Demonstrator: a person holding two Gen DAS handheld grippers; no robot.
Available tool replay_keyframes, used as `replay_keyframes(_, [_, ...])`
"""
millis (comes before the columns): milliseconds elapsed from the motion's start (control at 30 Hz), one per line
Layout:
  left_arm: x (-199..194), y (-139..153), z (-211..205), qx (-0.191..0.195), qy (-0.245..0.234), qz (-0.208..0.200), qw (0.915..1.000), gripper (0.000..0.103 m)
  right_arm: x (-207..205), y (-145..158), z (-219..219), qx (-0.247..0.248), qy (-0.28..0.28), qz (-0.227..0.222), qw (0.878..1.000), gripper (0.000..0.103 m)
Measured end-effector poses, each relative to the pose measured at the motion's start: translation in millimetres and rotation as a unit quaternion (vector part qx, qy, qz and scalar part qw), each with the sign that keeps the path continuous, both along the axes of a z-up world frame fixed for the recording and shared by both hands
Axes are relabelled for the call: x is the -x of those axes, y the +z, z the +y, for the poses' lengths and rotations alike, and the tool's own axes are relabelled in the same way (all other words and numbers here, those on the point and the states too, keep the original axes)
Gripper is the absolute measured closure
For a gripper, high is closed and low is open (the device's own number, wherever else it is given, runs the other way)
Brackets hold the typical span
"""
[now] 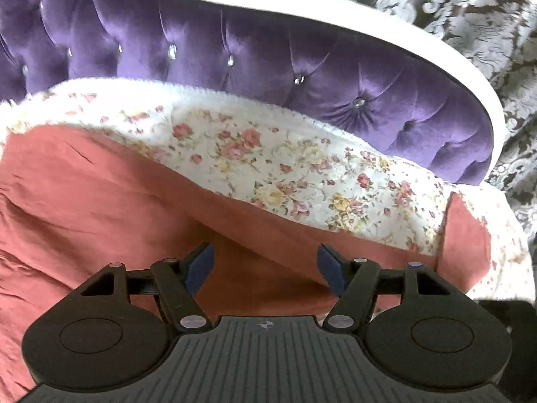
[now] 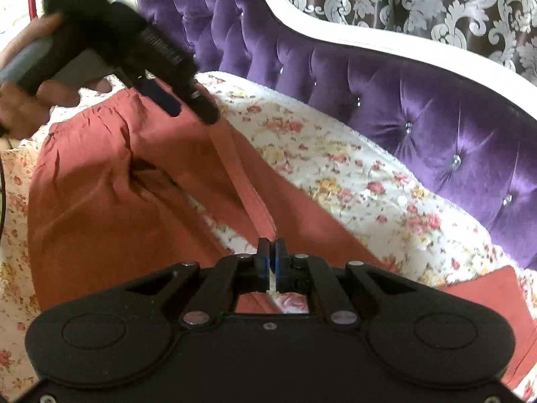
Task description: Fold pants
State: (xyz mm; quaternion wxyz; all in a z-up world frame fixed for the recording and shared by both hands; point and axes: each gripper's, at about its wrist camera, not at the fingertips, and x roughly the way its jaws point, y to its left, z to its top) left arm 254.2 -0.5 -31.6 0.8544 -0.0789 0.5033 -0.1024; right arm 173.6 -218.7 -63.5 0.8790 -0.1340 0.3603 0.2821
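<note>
- Right gripper (image 2: pixel 271 252): jaws closed on a thin edge of the pants (image 2: pixel 110 208), which runs up from between the pads as a taut ridge of rust-red cloth; grip judged secure, though only a narrow fold is pinched.
- Left gripper (image 1: pixel 266 263): jaws wide apart and holding nothing; rust-red cloth lies beneath and between the fingers, and whether the pads touch it cannot be told; in the right wrist view the same tool (image 2: pixel 174 100) hangs above the far end of the garment, a hand (image 2: pixel 23 100) around its handle.
- Pants: spread across a floral bedcover (image 1: pixel 268 164), wrinkled at the near side, one leg running off to the right towards a separate red corner (image 1: pixel 466 235); a strip of bedcover shows between the two legs in the right wrist view.
- Beyond: purple tufted headboard (image 1: pixel 268 60) with a white frame, patterned wall covering (image 1: pixel 470 16) behind it.
- Step in hand, as judged: the first fold, one edge taken up on the right, the left side not yet engaged.
- Next move calls for: the free left tool to close on the matching edge near the far end; then both to carry the cloth across evenly, keeping it taut so that no wrinkle is trapped.
</note>
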Motion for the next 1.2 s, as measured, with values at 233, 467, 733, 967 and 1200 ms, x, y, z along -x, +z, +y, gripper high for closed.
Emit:
replay_keyframes(233, [-23.9, -17.8, 2.4, 0.017, 0.018, 0.041, 0.9988, 0.037, 6.7, 0.1, -1.2, -0.009, -0.008, -0.006, 1.0, 0.093])
replay_keyframes(467, [-48.3, -42.1, -2.3, 0.011, 0.043, 0.099, 0.9941, 0.075, 10.3, -6.1, 4.2, 0.002, -0.016, -0.012, 1.0, 0.093])
replay_keyframes(733, [39.0, 25.2, -2.6, -0.003, 0.01, 0.001, 0.9999, 0.091, 72.3, 34.2, 5.5, 0.002, -0.022, -0.075, 0.997, 0.093])
replay_keyframes(967, [146.9, 13.3, 9.4, -0.03, 0.008, -0.02, 0.9993, 0.091, 139.3, 22.1, 26.3, 0.027, -0.009, -0.058, 0.998, 0.093])
replay_keyframes(1200, [173.5, -52.3, 15.8, -0.038, 0.024, 0.02, 0.9988, 0.091, 151.8, -10.5, 23.0, 0.0, -0.039, 0.017, 0.999, 0.083])
